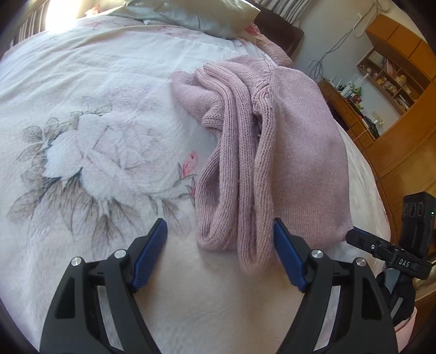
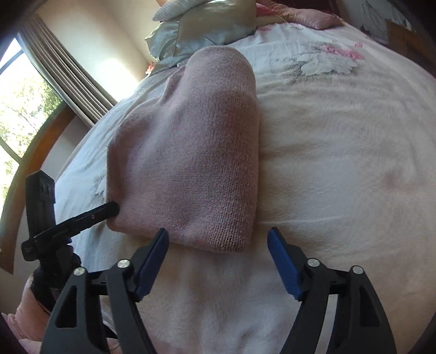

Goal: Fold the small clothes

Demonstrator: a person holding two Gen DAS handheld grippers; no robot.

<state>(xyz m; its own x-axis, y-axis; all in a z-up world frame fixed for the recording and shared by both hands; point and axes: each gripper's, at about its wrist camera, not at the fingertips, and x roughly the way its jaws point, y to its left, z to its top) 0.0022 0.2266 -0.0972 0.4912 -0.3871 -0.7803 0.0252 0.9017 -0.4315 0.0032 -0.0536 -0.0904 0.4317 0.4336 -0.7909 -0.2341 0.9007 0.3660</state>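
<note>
A pink knitted garment [image 1: 272, 141] lies folded on the white floral bedspread [image 1: 95, 141], its ribbed layered edges facing the left wrist view. My left gripper [image 1: 220, 231] stands open, its blue pads on either side of the garment's near ribbed end, gripping nothing. In the right wrist view the same garment [image 2: 196, 152] shows its smooth folded side. My right gripper [image 2: 218, 237] is open just short of the garment's near corner. The other gripper's black body [image 2: 43, 217] sits at the garment's left edge.
Grey-green satin pillows [image 2: 201, 24] and a pink pillow [image 2: 305, 16] lie at the head of the bed. A window with curtains [image 2: 54, 62] is on one side. Wooden shelving and a cluttered desk [image 1: 381, 89] stand beyond the other side of the bed.
</note>
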